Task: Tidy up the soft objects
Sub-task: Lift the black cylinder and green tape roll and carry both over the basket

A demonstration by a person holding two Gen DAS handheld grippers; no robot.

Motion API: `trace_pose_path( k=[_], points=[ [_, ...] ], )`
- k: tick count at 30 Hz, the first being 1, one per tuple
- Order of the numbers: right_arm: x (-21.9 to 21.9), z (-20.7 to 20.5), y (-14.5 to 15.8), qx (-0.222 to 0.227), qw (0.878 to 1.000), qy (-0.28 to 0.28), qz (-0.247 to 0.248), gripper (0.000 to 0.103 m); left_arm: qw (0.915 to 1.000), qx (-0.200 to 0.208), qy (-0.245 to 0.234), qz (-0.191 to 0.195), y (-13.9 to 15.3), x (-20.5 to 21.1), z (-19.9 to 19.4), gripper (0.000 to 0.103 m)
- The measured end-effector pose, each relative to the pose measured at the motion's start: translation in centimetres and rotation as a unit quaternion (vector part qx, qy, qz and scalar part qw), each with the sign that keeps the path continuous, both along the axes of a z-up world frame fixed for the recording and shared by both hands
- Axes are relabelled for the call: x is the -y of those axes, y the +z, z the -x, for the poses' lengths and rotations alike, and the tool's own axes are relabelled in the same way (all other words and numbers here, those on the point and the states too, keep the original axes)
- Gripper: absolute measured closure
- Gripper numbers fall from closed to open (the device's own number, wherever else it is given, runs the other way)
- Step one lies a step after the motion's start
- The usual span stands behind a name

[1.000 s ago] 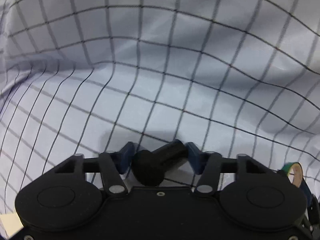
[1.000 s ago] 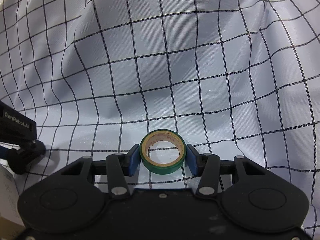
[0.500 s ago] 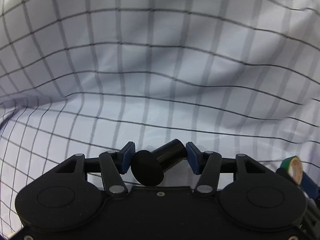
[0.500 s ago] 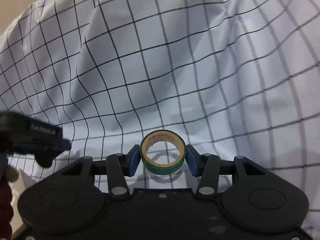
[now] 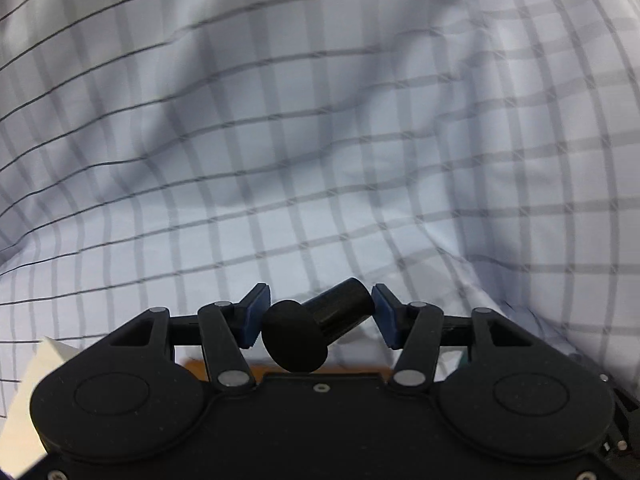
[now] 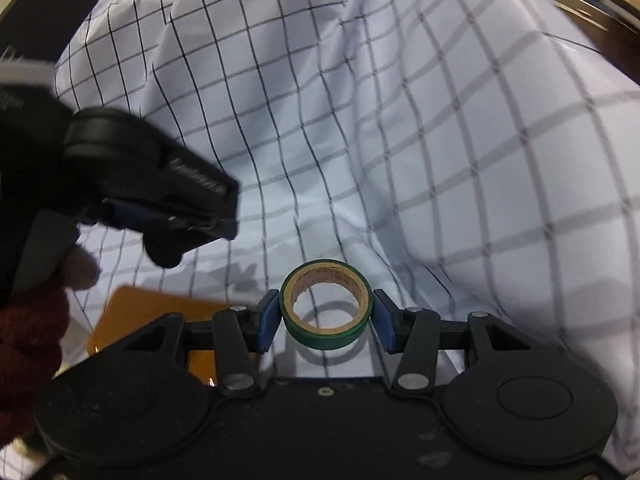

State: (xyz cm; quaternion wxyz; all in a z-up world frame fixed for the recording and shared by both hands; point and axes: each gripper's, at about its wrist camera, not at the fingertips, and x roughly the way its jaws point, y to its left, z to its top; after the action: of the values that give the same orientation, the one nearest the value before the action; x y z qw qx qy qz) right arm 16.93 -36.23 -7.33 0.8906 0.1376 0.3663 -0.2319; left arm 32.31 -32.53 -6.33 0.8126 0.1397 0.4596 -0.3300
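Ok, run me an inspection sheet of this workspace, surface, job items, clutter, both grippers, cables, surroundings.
Surface: orange-brown tabletop, mostly covered by cloth.
Job's things: pale checked cloth, rumpled and draped in folds.
Clutter: white box corner at lower left of the left wrist view.
Left gripper: shut on a black cylindrical object with a round cap, lying at a slant between the pads.
Right gripper: shut on a green tape roll, hole facing the camera.
Cables: nothing seen.
Surroundings: dark red sleeve at the left edge; a blurred dark round rim at top right, cannot tell what.
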Motion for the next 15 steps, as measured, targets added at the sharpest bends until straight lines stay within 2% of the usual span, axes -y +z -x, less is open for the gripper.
trace_pose_path(
  k=[4,10,15],
  points=[
    [-0.1,3.1,-0.4,-0.016,1.0,-0.008,-0.012,0.055,0.9989,-0.012,-0.045,-0.004,-0.4,1.0,2.8,0.05],
    [-1.1,7.5,-0.7,-0.033,0.999,-0.012,-0.022,0.055,0.9947,-0.008,-0.101,-0.014,-0.8,1.4,7.8,0.05],
    [-3.2,11.2,-0.4,-0.042,0.999,0.001,-0.019,0.055,0.9934,-0.021,-0.113,-0.007,0.4,-2.3,11.0,0.05]
  ],
)
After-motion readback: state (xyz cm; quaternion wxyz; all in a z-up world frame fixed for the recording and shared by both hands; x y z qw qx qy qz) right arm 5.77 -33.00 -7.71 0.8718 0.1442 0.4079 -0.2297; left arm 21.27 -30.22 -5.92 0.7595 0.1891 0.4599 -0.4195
